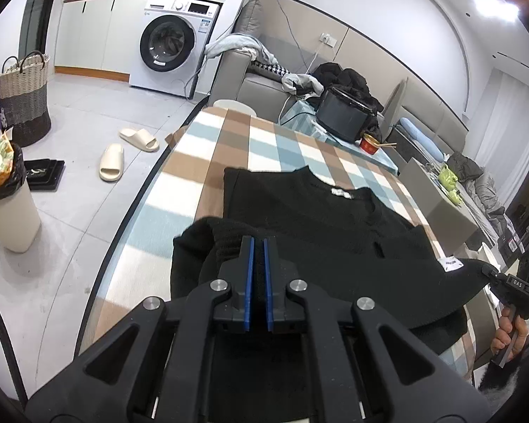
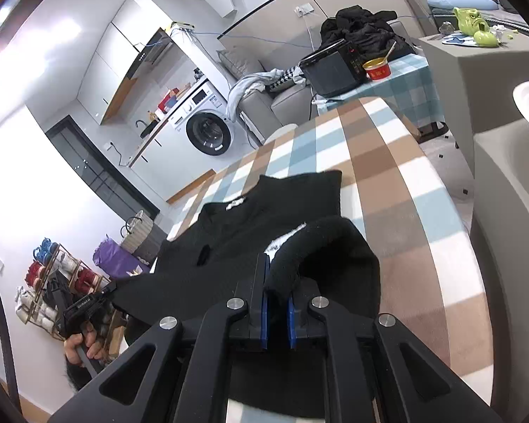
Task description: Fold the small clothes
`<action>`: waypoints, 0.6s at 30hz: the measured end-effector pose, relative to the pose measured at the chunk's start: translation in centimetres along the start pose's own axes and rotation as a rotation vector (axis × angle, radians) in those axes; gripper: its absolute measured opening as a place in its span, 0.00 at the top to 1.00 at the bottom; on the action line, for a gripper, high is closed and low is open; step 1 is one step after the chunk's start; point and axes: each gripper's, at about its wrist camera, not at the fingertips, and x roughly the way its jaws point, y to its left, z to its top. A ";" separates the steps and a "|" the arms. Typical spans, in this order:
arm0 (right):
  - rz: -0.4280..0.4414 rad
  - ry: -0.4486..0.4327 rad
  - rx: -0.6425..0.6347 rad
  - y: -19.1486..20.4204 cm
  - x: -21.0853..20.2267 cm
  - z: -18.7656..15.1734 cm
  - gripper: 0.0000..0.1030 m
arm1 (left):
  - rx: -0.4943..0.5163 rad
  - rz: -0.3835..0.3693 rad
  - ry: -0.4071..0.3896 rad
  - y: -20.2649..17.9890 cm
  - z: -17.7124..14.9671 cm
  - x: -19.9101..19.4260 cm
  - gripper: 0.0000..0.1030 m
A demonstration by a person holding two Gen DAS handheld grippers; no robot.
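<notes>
A black knitted sweater [image 1: 321,225] lies collar-away on the checked brown, blue and white cloth-covered surface [image 1: 229,148], its near hem lifted off the cloth. The left gripper [image 1: 258,246] has its blue-padded fingers [image 1: 250,257] pressed nearly together on a bunched fold at the sweater's near left corner. The right gripper [image 2: 277,268] likewise has its fingers [image 2: 263,275] clamped on a thick roll of the same black knit at the near right corner, beside a white care label [image 2: 285,238].

At the far end of the surface stands a red round paper bowl [image 2: 377,67] with a stick-like utensil poking out; its contents cannot be made out. Next to it sits a black box-shaped appliance [image 2: 331,70]. On the floor to the left, a cream plastic bin with a black liner [image 1: 8,204] is heaped with yellow and orange wrappers. Further back stands a woven two-tone basket with handles [image 1: 24,95]; its inside is hidden. A black flat tray [image 1: 44,174] on the floor holds small items too small to tell. The white front-loading washing machine [image 1: 172,40] shows dark laundry behind its round door.
</notes>
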 end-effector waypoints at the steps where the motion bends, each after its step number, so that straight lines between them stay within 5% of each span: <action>1: -0.002 -0.009 -0.001 0.1 0.1 0.3 0.92 | 0.002 -0.001 -0.005 -0.1 0.4 0.2 0.97; 9: -0.045 -0.048 0.096 -0.5 3.0 4.9 0.92 | -0.008 -0.015 -0.017 -0.2 4.7 2.9 0.97; 18: -0.137 -0.021 0.245 -3.6 10.3 11.8 0.89 | -0.038 0.044 0.042 1.4 10.3 11.6 0.97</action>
